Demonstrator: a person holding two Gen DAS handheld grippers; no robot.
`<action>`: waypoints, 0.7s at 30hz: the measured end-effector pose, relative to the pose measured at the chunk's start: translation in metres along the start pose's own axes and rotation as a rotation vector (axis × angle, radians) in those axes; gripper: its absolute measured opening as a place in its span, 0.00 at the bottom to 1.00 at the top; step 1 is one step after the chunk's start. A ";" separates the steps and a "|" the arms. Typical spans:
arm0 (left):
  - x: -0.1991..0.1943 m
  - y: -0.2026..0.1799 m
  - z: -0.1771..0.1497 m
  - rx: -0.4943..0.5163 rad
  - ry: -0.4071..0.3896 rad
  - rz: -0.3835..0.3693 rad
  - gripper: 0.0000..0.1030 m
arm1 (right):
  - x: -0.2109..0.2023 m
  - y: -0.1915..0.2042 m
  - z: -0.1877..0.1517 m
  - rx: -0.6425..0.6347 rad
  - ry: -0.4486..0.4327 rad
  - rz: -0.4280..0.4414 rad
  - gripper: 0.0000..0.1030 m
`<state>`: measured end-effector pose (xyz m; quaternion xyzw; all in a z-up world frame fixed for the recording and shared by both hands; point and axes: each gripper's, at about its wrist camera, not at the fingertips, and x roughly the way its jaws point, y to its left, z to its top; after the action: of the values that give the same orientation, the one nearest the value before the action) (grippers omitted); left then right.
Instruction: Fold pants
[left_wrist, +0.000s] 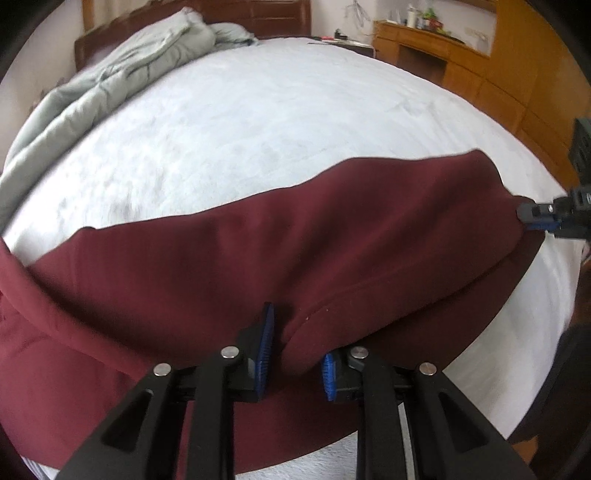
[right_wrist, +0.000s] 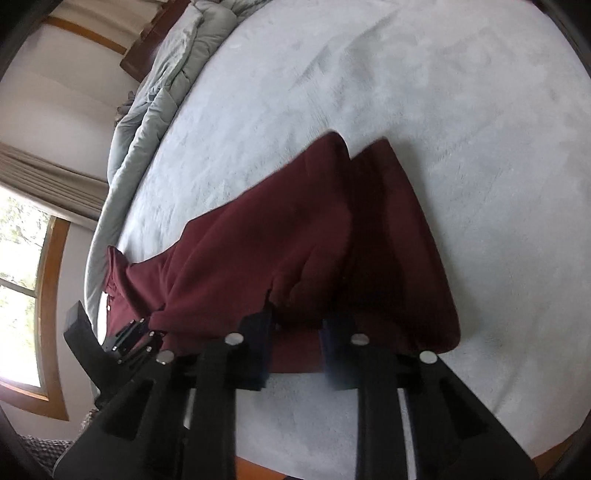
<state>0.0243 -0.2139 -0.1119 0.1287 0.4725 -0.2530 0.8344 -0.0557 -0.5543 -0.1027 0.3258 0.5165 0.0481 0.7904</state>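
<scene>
Dark red pants (left_wrist: 258, 258) lie across the near part of a white bed (left_wrist: 258, 129), with one layer folded over another. My left gripper (left_wrist: 295, 354) is at the near edge of the pants, its blue pads apart with a bunch of cloth between them. In the left wrist view my right gripper (left_wrist: 532, 218) shows at the far right, touching the pants' right end. In the right wrist view the pants (right_wrist: 295, 240) stretch away from my right gripper (right_wrist: 295, 332), whose jaws are apart around the cloth edge. The left gripper (right_wrist: 129, 339) shows at lower left there.
A grey-green duvet (left_wrist: 110, 85) is bunched along the bed's far left side by a dark wooden headboard (left_wrist: 258, 14). Wooden cabinets (left_wrist: 461, 55) stand at the right. A window (right_wrist: 22, 295) with curtains is at the left of the right wrist view.
</scene>
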 end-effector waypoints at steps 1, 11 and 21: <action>-0.004 0.000 0.002 -0.007 0.000 0.000 0.22 | -0.008 0.002 0.000 -0.012 -0.016 -0.004 0.19; -0.021 -0.051 -0.020 0.095 0.000 0.030 0.23 | -0.029 -0.009 -0.012 0.000 -0.033 -0.169 0.19; -0.023 -0.037 -0.024 0.018 0.032 -0.055 0.67 | -0.056 0.026 -0.020 -0.112 -0.121 -0.338 0.63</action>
<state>-0.0234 -0.2274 -0.1041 0.1271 0.4869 -0.2779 0.8183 -0.0913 -0.5474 -0.0490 0.1922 0.5119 -0.0767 0.8337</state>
